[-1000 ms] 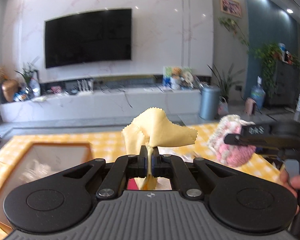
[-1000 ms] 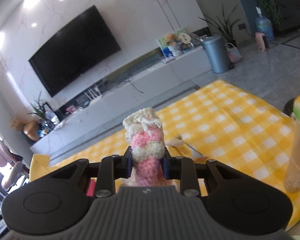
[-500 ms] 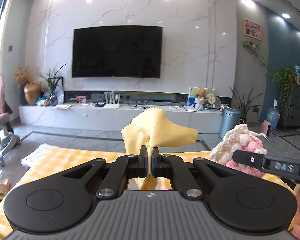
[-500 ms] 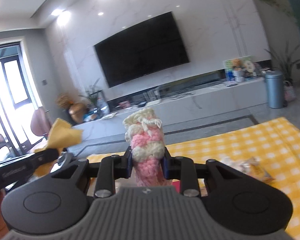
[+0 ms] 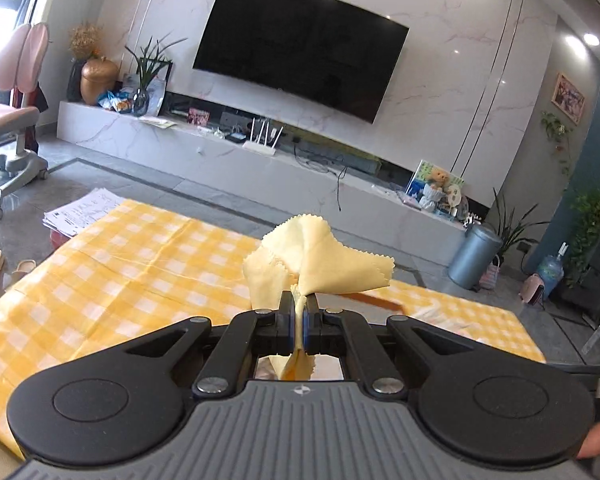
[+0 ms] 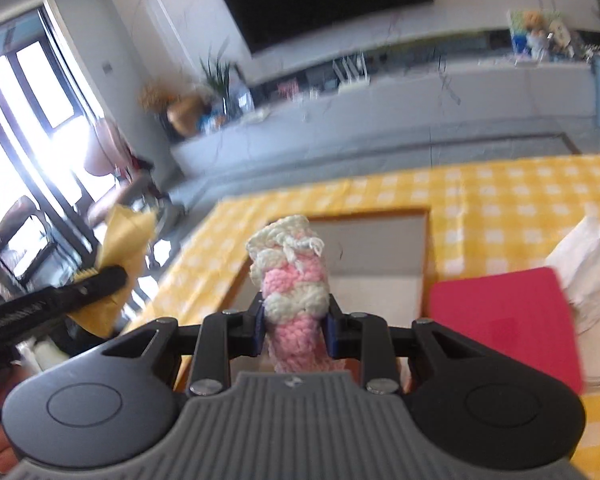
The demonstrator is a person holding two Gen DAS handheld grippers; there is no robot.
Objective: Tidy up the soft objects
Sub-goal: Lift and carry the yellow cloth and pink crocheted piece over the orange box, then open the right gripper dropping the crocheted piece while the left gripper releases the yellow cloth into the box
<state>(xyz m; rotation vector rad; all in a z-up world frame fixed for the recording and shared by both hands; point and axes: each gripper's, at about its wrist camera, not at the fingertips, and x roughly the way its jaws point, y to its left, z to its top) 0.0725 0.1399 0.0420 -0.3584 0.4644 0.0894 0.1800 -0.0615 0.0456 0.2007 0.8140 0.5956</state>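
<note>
My left gripper (image 5: 299, 326) is shut on a pale yellow cloth (image 5: 320, 268) with pinked edges, held above the yellow checked table (image 5: 140, 276). It also shows at the left of the right wrist view (image 6: 100, 280), with the cloth (image 6: 124, 240) beyond the table's left edge. My right gripper (image 6: 295, 326) is shut on a pink and white crocheted piece (image 6: 292, 276), held above a wooden-framed tray (image 6: 380, 256) on the table.
A red folded cloth (image 6: 504, 324) and a white folded cloth (image 6: 588, 272) lie right of the tray. A paper stack (image 5: 84, 212) sits at the table's far left corner. Beyond the table are a TV wall, a bin (image 5: 474, 256) and a pink chair (image 5: 12, 116).
Both grippers have swung left and tilted down, each still holding its item. The right wrist view now looks down on the tray and folded cloths. The left gripper is out past the table's left edge.
</note>
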